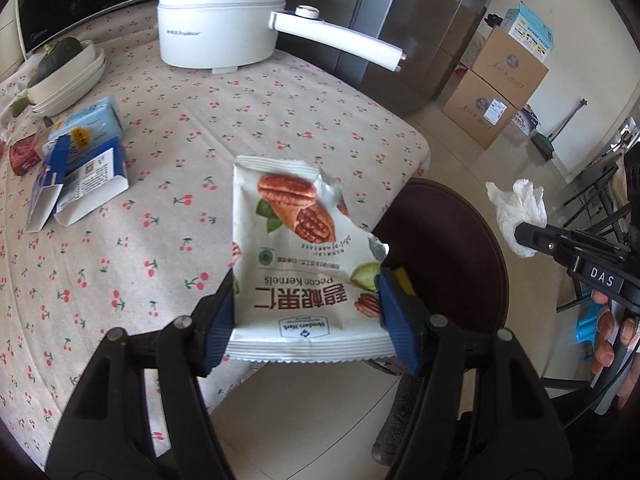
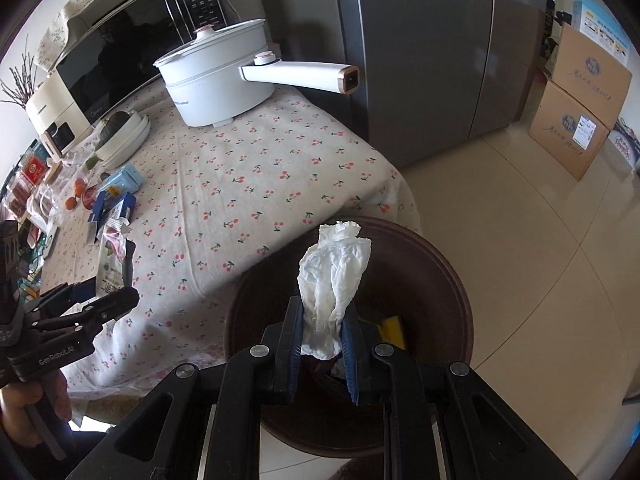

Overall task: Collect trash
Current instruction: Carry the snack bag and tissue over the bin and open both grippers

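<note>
Right wrist view: counter [image 2: 248,168] edge above a dark brown bin [image 2: 440,272] on the floor. Right tool [image 2: 322,344] clamps a crumpled tissue [image 2: 334,276] over the bin; left tool [image 1: 306,316] pinches a torn pecan wrapper [image 1: 296,256] nearby. Step: dropping. Next, likely release each over the opening.

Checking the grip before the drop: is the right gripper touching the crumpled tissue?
Touching. The right wrist view shows the right gripper with both pads pressed against the crumpled tissue.
</note>
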